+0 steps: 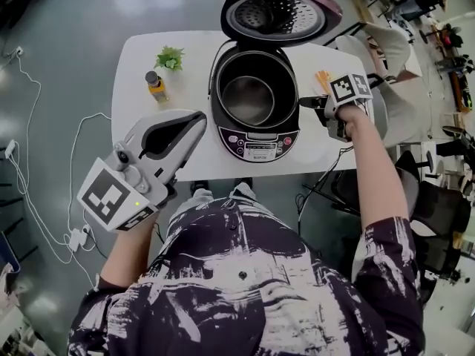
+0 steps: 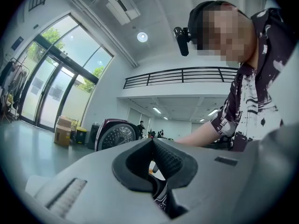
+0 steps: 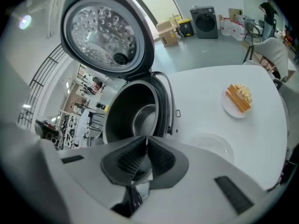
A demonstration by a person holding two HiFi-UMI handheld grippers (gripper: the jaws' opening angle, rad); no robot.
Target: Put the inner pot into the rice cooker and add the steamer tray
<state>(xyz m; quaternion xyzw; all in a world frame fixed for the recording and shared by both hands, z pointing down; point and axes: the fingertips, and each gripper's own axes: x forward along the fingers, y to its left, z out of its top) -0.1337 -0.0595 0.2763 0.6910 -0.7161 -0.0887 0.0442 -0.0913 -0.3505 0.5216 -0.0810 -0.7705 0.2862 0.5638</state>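
Note:
The rice cooker (image 1: 256, 141) stands open in the middle of the white table (image 1: 137, 58), its lid (image 1: 278, 10) tipped back. The metal inner pot (image 1: 249, 99) sits inside the cooker body; in the right gripper view the inner pot (image 3: 140, 118) lies just beyond the jaws. My right gripper (image 1: 308, 102) is at the cooker's right rim, pointing down, shut and empty. A faint round white disc (image 3: 210, 146) lies on the table beside it; I cannot tell whether it is the steamer tray. My left gripper (image 1: 202, 117) hovers at the table's front left, level, shut on nothing.
A small plate with orange food (image 3: 238, 99) sits at the right of the table. A small bottle (image 1: 156, 86) and a green plant (image 1: 170, 58) stand to the left of the cooker. Cables run over the floor at the left. Chairs stand at the right.

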